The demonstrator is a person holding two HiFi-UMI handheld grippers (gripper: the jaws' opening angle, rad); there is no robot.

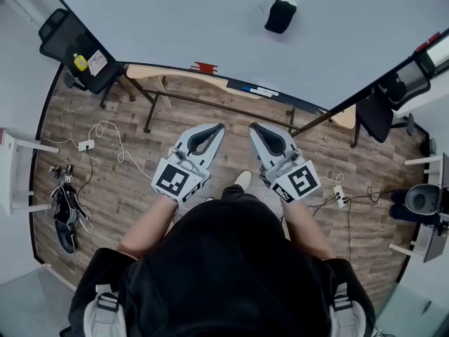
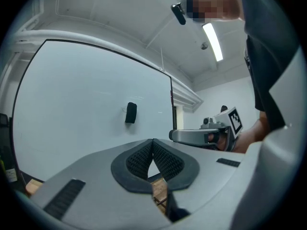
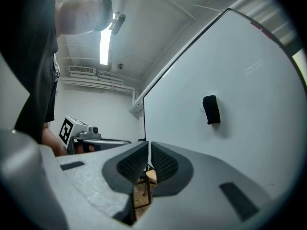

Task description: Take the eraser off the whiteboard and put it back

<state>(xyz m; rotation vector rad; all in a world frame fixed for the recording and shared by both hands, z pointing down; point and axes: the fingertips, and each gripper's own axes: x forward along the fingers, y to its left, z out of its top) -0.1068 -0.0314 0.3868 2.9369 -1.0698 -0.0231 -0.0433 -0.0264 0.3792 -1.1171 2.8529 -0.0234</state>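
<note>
Head view, blocky black eraser, smooth whiteboard

1. Floor: wood-look planks. On it:
   - white power strip w/ white cable, left side
   - 2nd power strip w/ dark cables, right side
   - black tangle of gear by left wall, can't ID
   - stand legs of the board
   - black office chair, top left
2. Whiteboard: upright, blank. Black eraser stuck on its face, well apart from the ledge.
3. Ledge along board's bottom edge: small red item approx. mid, blue-and-white item further right. Both too small to ID.
</note>
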